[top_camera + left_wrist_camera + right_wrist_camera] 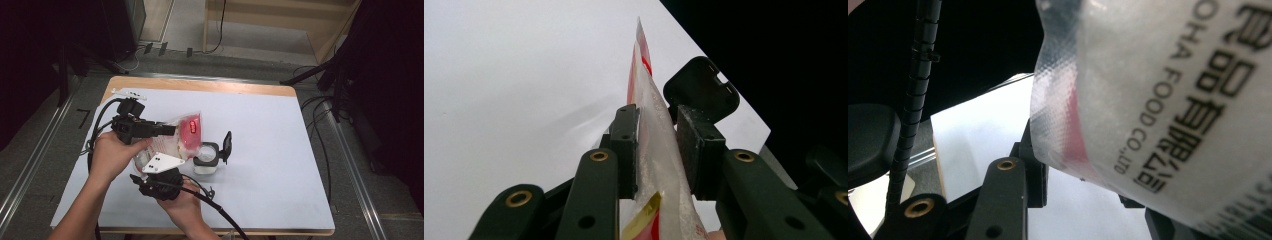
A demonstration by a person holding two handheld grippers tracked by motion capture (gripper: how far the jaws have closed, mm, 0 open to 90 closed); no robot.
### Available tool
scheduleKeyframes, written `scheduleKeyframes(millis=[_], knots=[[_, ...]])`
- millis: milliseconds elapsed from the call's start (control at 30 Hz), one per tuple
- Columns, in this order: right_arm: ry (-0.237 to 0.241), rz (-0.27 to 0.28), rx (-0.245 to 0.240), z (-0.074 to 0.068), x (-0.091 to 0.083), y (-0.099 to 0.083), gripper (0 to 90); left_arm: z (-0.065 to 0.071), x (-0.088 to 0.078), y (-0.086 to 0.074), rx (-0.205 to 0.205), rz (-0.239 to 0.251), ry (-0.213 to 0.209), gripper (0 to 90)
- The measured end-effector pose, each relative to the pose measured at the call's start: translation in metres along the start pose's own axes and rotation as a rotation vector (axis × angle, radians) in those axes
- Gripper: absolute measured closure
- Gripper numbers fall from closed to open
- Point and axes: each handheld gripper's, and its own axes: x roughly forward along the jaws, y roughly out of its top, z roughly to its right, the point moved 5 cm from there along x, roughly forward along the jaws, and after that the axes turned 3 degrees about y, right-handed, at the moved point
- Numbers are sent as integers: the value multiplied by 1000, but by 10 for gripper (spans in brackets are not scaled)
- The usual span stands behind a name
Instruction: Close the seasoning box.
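While both grippers held the plastic bag (187,134) tilted just above the open white container (206,161), pouring looked to be the step in hand. The left gripper (656,145) pinched the bag's upper part; the right gripper (161,176) clamped its lower end. Next, the bag's mouth needed aiming over the container.

High view – fixed above the table's (280,150) near edge, looking forward and down, far off. Both gripper views ride low and very close, aimed along their jaws; all three share the plastic bag (187,132) (659,150) (1158,100).
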Motion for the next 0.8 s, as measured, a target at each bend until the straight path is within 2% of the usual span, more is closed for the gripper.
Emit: scheduleKeyframes(millis=[800], knots=[[-1, 1, 2, -1, -1, 0, 643, 2, 2, 0, 18, 8, -4, 688]])
